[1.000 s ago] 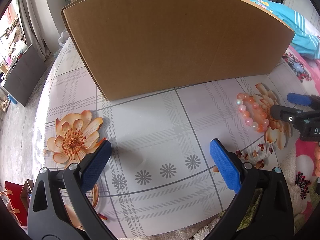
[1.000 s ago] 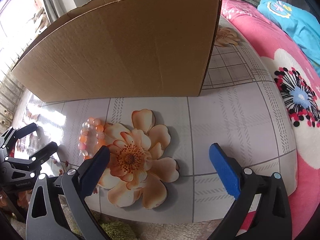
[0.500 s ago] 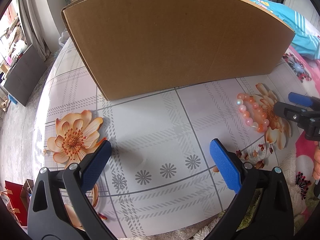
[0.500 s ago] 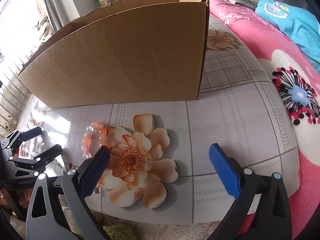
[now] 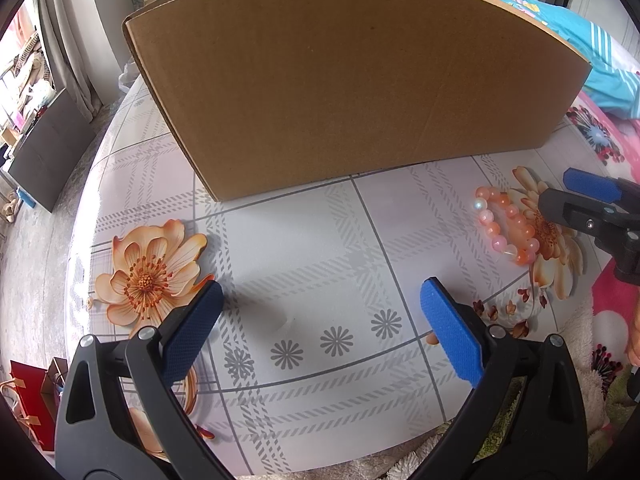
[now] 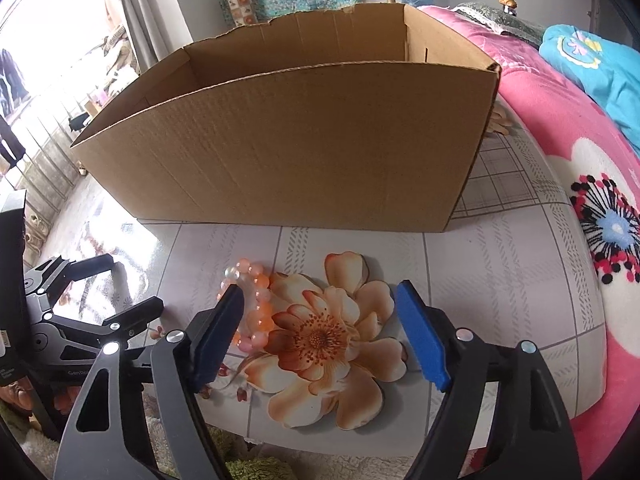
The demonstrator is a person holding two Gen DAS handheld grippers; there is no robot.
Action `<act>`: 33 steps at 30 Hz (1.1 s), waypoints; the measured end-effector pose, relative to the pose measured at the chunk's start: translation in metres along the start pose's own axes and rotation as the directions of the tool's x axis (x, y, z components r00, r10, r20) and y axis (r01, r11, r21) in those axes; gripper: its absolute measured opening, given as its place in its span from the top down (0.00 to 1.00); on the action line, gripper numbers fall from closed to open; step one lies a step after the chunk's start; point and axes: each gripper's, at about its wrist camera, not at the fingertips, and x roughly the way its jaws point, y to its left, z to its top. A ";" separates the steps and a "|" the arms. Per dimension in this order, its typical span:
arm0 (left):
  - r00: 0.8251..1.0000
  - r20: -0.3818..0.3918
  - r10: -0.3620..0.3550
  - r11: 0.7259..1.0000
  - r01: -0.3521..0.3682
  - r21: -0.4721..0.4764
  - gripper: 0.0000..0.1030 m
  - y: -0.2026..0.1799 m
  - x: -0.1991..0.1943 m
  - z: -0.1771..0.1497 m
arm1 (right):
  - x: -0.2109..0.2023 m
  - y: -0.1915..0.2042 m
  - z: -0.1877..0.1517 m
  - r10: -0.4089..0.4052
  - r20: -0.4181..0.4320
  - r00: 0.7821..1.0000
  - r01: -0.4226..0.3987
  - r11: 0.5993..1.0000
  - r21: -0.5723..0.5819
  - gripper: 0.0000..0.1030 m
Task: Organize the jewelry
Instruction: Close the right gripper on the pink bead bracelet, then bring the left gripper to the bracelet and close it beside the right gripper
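Surface: a table covered with a grey-checked cloth printed with orange flowers is seen in both views.

Bracelet: a bracelet of pink and orange beads is laid flat on the cloth, partly over one printed flower, in front of the box and apart from it.

Box: an open cardboard box is stood upright behind the bracelet; only bare inner walls are shown in the right wrist view (the floor of the box is hidden).

Right gripper: the right gripper is held just above the flower print, and its jaws have just been closing, though a wide gap is left between the blue pads. Nothing is gripped; the bracelet is seen at the left pad, partly hidden behind it, so contact cannot be told.

Left gripper: the left gripper is held wide open over bare cloth, well to the left of the bracelet, with nothing between its pads.

Surroundings: a pink floral blanket is spread to the right of the table, and a turquoise cloth is laid on it farther back.
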 end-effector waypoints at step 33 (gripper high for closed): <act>1.000 0.019 -0.004 1.000 0.003 0.008 0.07 0.000 -0.002 -0.002 | 0.015 0.017 -0.005 -0.026 -0.066 0.997 0.019 0.995 -0.097 0.84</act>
